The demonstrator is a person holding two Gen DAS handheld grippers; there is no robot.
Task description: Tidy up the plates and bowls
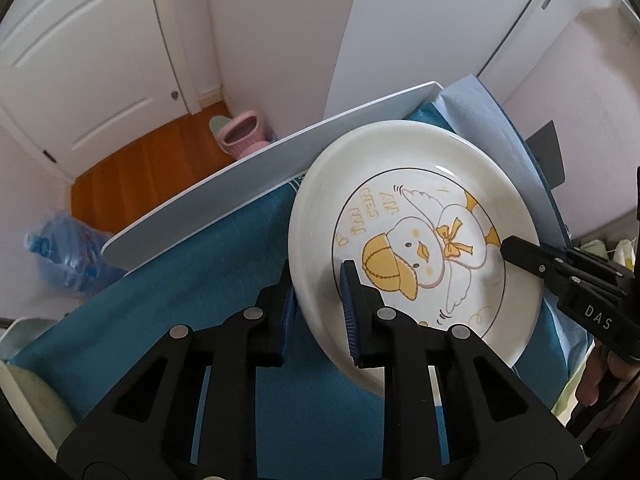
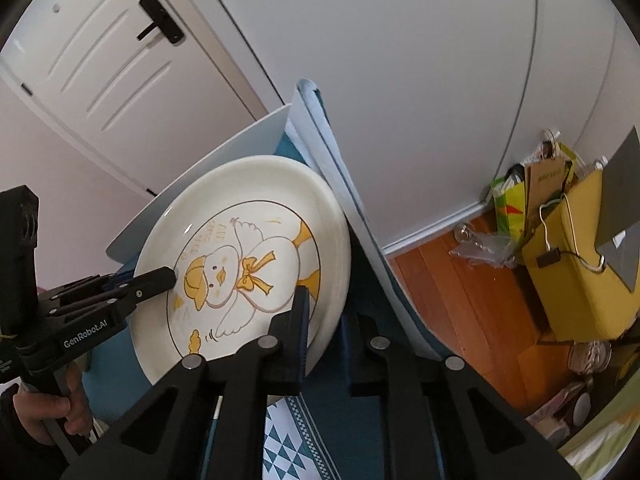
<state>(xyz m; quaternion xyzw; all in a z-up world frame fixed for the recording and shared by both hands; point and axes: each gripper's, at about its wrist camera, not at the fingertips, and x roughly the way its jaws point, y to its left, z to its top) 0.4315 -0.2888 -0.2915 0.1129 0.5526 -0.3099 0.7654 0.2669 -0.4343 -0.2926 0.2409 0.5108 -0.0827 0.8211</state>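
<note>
White glazed plate [image 1: 404,216] with a yellow duck print sits tilted between both tools, over the teal cloth [image 1: 192,280]. The left gripper [image 1: 316,312] is clamped on its near rim, one finger above and one below. The right gripper [image 2: 324,340] pinches the opposite rim likewise; a two-sided hold probably steadies the slick dish for carrying.

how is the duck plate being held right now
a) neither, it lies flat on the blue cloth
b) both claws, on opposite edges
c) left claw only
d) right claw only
b: the left claw pinches one edge of the duck plate and the right claw pinches the opposite edge, with the plate tilted above the blue cloth.
</note>
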